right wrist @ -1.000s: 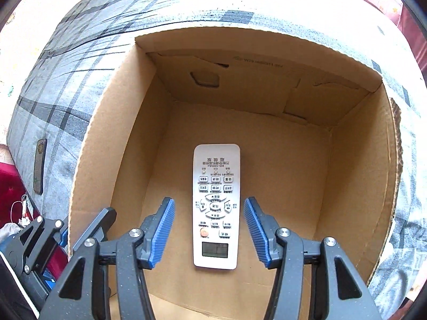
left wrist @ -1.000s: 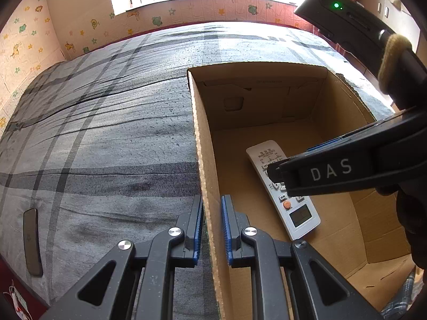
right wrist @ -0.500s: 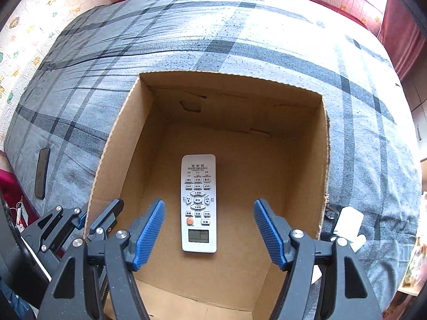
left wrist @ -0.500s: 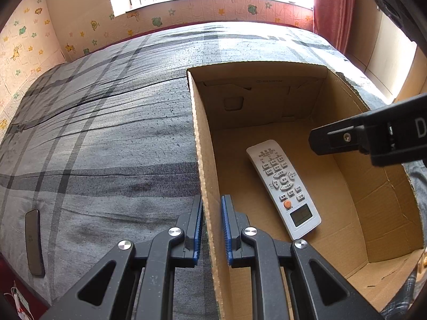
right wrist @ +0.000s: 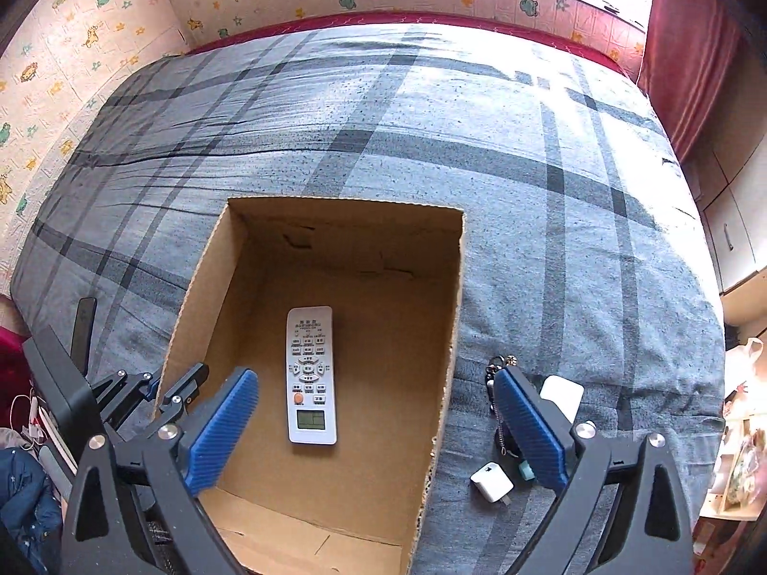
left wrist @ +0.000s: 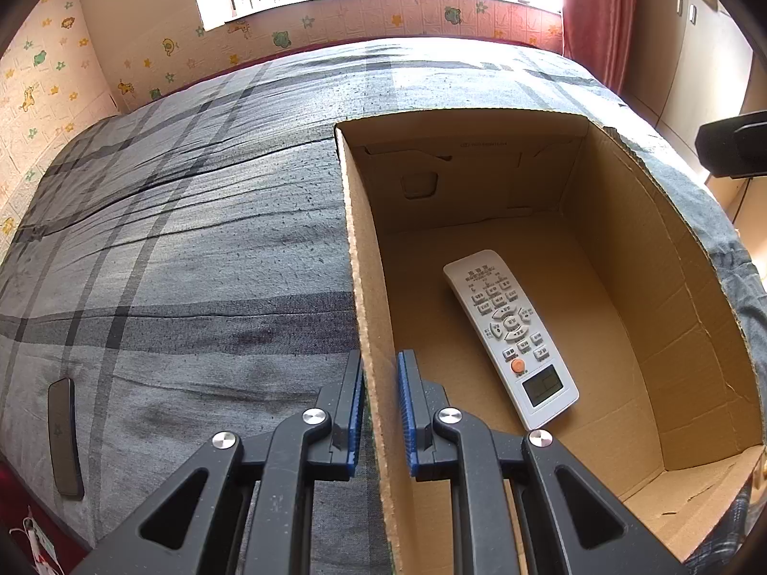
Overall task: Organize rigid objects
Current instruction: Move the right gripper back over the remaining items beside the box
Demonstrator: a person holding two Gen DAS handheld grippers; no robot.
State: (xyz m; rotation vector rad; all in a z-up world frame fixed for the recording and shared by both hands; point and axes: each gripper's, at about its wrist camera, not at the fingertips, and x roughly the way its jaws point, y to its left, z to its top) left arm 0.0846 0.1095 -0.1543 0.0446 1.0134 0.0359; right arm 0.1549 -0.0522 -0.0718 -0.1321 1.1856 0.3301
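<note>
A white remote control (left wrist: 512, 338) lies face up on the floor of an open cardboard box (left wrist: 369, 287) on the bed; it also shows in the right wrist view (right wrist: 310, 376). My left gripper (left wrist: 379, 414) is shut on the box's left wall near its front corner. My right gripper (right wrist: 376, 429) is open and empty, high above the box's front right part. On the bed right of the box (right wrist: 453, 316) lie a white charger plug (right wrist: 491, 481), a keychain (right wrist: 496, 383) and a white case (right wrist: 561, 395), partly hidden behind my right finger.
A dark phone-like slab (left wrist: 62, 436) lies on the grey plaid bedspread (left wrist: 191, 239) near the front left edge. A wall with animal stickers and a window stand behind the bed. A red curtain (right wrist: 685, 48) hangs at the right.
My right gripper has risen and pulled back out of the box, leaving the remote on the box floor. The objects right of the box have come into view. The left gripper has not moved.
</note>
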